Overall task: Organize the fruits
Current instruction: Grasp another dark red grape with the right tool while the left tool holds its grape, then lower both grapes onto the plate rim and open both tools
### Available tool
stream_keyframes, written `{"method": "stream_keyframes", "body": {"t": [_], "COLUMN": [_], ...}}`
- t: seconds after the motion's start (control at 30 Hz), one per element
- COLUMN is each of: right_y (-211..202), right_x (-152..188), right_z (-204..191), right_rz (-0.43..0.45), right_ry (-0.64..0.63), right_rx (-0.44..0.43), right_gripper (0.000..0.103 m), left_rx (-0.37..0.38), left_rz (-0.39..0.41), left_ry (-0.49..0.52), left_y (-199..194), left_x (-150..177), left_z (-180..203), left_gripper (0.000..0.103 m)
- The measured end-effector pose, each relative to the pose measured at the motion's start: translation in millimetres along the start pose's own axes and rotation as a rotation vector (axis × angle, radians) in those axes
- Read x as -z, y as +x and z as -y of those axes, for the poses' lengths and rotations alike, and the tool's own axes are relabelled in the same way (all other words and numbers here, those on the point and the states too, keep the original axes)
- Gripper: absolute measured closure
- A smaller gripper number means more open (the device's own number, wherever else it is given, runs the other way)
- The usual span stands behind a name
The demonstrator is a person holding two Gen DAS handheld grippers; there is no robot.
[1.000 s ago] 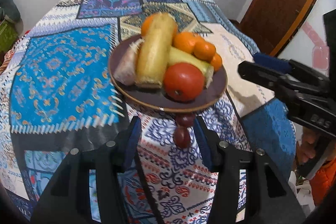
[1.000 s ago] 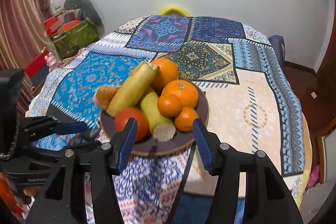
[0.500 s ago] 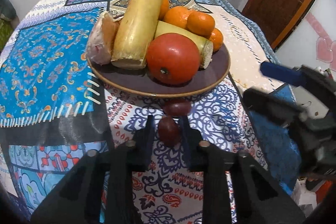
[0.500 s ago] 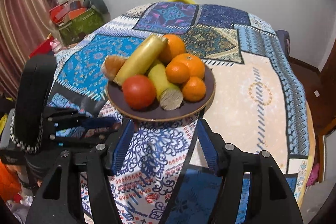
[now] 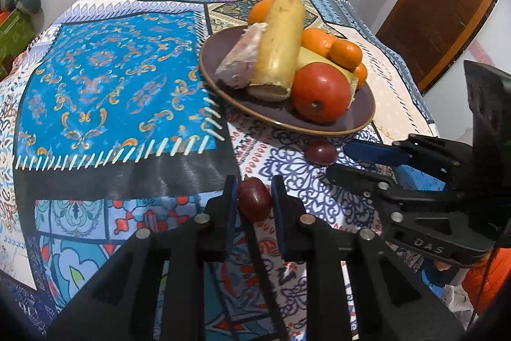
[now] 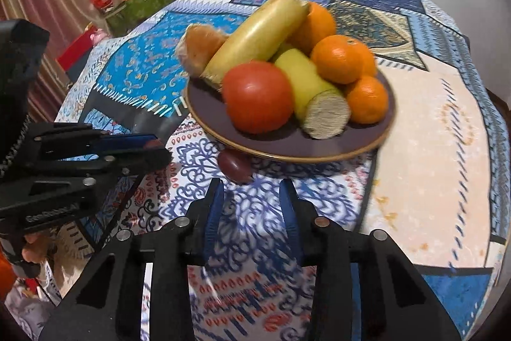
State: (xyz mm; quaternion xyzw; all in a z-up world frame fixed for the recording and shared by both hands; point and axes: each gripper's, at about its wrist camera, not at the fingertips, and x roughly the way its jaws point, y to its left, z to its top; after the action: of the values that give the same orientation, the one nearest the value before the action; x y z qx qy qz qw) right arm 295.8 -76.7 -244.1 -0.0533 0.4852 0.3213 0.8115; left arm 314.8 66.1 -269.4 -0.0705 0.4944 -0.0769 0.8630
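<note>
Since a moment ago the left gripper (image 5: 254, 200) has drawn back from the plate (image 5: 361, 122) with one dark red grape (image 5: 254, 202) pinched between its jaws, now narrow and holding it clear of the patterned cloth on the worktop (image 5: 105, 91). To finish well, I judge it should carry the grape over the rim to the bare patch beside the tomato (image 5: 319, 91) and let go low, with a gentle grip so the skin stays whole. A second grape (image 6: 234, 165) lies on the cloth just under the plate's near edge, slightly ahead of the right gripper (image 6: 252, 206), whose jaws stand wide and empty.
</note>
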Motion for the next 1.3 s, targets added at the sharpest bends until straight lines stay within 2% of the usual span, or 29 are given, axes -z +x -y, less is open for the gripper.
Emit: {"method": "stream_keyframes", "body": {"t": [0.1, 0.2, 0.3, 0.53, 0.73, 1.07, 1.3], "right_y": [6, 11, 14, 10, -13, -48, -44], "right_x": [-4, -6, -7, -10, -3, -8, -14], "right_z": [-5, -11, -16, -15, -5, 15, 22], "right_rz": [0.006, 0.006, 0.012, 0.007, 0.051, 0.136, 0.149], "right_ry": [-0.002, -0.015, -0.047, -0.045, 0.012, 0.039, 0.041], "right_rx": [-0.008, -0.015, 0.012, 0.013, -0.017, 0.037, 0.055], "right_gripper": [0.07, 0.078, 0.081, 0.082, 0.082, 0.082, 0.082], "left_rx": [0.004, -0.002, 0.008, 0.039, 0.033, 0.027, 0.022], "left_rz": [-0.004, 0.002, 0.007, 0.03, 0.057, 0.099, 0.099], "left_ry": [-0.003, 0.01, 0.014, 0.019, 0.042, 0.049, 0.026], "left_y": [1, 3, 3, -7, -13, -13, -3], "left_x": [1, 0, -1, -8, -13, -30, -39], "left_z": [-2, 0, 3, 17, 27, 30, 22], "left_gripper": [0.083, 0.083, 0.083, 0.083, 0.083, 0.083, 0.083]}}
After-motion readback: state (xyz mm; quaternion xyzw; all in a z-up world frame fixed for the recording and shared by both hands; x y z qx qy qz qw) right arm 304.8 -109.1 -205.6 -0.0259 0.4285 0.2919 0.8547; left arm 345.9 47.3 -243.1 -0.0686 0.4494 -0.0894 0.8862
